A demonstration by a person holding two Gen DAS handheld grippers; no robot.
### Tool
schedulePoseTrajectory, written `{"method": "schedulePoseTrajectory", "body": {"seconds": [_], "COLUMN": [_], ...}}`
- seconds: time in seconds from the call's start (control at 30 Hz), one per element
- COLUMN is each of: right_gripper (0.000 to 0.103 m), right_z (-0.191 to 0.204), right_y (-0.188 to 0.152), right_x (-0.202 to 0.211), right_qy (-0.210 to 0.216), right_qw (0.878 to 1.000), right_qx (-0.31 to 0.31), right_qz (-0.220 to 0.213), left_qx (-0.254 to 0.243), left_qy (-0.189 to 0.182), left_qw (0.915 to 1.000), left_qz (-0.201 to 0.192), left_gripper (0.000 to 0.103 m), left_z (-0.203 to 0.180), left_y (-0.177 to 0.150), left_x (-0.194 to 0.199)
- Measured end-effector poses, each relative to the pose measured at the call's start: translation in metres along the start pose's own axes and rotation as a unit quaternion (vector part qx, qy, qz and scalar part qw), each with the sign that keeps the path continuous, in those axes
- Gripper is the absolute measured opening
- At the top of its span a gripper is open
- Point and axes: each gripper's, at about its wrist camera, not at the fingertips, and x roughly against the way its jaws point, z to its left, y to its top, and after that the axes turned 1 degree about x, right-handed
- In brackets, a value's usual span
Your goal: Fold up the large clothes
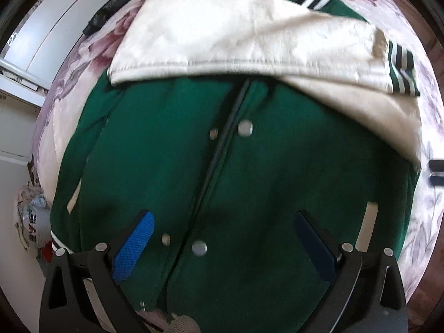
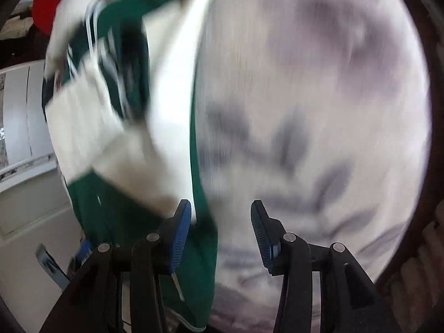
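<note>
Left gripper (image 1: 222,238): fingers spread, grasping nothing, hovering over near hem of green jacket (image 1: 166,166) lying on flowered bedspread (image 1: 427,222); right gripper (image 2: 220,233): likewise released; cream sleeves (image 1: 222,36) lying crossed at far end, body fold remaining

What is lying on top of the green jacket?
Two cream sleeves with striped cuffs lie folded across the green jacket. The chest beneath them is covered, so nothing there can be seen.
</note>
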Motion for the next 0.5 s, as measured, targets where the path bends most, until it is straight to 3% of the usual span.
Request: {"method": "schedulePoseTrajectory", "body": {"seconds": [0.1,0.13,0.17,0.3,0.4,0.47,0.5], "right_gripper": [0.042,0.027,0.009,0.006,0.007,0.009,0.015], "right_z": [-0.012,-0.016,-0.019,-0.029,-0.003,0.0,-0.001], "right_y": [-0.026,-0.033,-0.039,-0.062,-0.044,-0.042,-0.045], "right_x": [-0.034,-0.042,-0.046,-0.035,-0.046,-0.047,-0.041], "right_qy": [0.07,0.088,0.081,0.004,-0.053,-0.057,-0.044], "right_qw": [0.997,0.995,0.995,0.996,0.996,0.997,0.998], "right_qx": [-0.033,-0.046,-0.054,-0.056,-0.011,0.012,0.014], "right_qz": [0.001,-0.007,-0.018,-0.068,-0.066,-0.046,-0.038], "left_qx": [-0.012,-0.017,-0.023,-0.038,-0.043,-0.036,-0.028], "left_qy": [0.011,0.015,0.019,0.032,0.042,0.04,0.038], "left_qw": [0.9998,0.9997,0.9994,0.9986,0.998,0.9982,0.9985], "left_qz": [0.012,0.014,0.016,0.014,0.019,0.025,0.029], "left_gripper": [0.103,0.103,0.103,0.103,0.103,0.103,0.103], "left_z": [0.0,0.001,0.001,0.007,0.014,0.023,0.03], "left_y": [-0.012,-0.013,-0.016,-0.023,-0.03,-0.033,-0.035], "left_x": [-0.005,-0.006,-0.006,-0.005,-0.006,-0.004,-0.002]}}
